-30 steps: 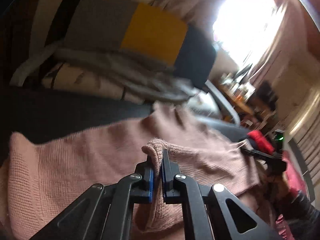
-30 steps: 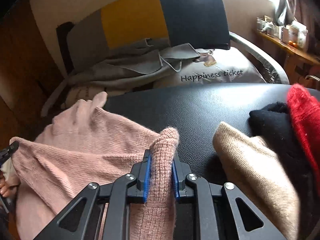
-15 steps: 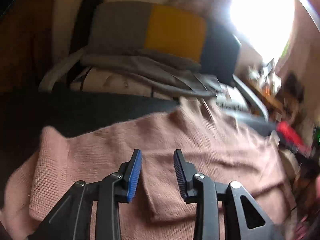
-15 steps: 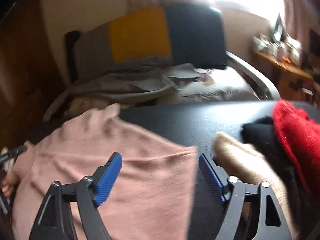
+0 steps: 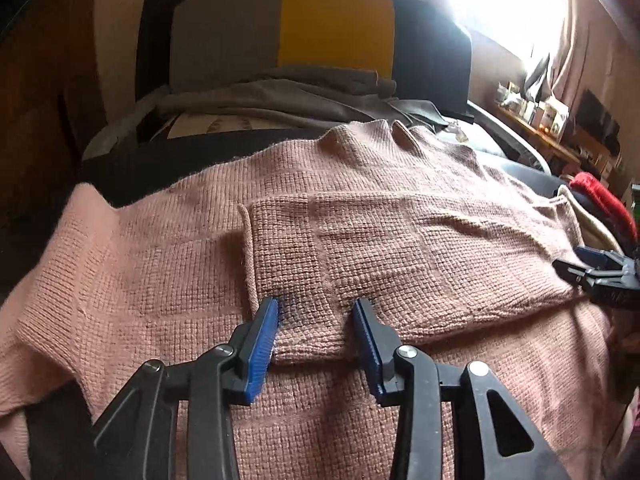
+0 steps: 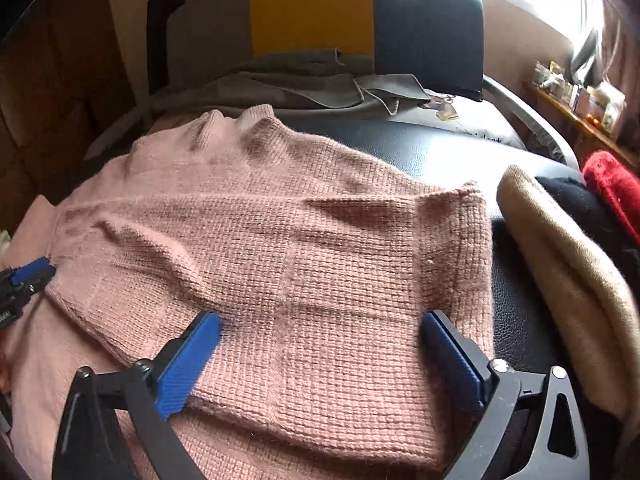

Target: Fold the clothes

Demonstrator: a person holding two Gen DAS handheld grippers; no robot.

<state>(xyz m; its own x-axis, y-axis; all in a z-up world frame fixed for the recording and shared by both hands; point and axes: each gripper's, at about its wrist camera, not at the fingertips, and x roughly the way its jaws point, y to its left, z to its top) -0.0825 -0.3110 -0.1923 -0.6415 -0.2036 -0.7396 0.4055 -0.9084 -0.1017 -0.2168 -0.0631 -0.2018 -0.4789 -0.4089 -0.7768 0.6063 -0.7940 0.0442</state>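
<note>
A pink knit sweater [image 5: 400, 240] lies flat on a black table, neck toward the far side. One sleeve [image 5: 360, 256] is folded across its body. My left gripper [image 5: 316, 320] is open just above the cuff end of that sleeve and holds nothing. My right gripper [image 6: 320, 336] is wide open above the folded sleeve's shoulder end [image 6: 320, 264], empty. The right gripper's tip shows at the right edge of the left wrist view [image 5: 600, 272]. The left gripper's tip shows at the left edge of the right wrist view [image 6: 24, 280].
To the right of the sweater lie a beige garment [image 6: 560, 264], a black one [image 6: 592, 208] and a red one [image 6: 612, 184]. Behind the black table [image 6: 440, 148] stands a chair [image 6: 320, 12] piled with grey cloth [image 6: 300, 84]. A cluttered shelf [image 6: 580, 96] is at far right.
Both grippers were shut on pink sweater fabric held up off the table. They have opened and let go. The sleeve now lies flat across the sweater, and both grippers have drawn closer above it.
</note>
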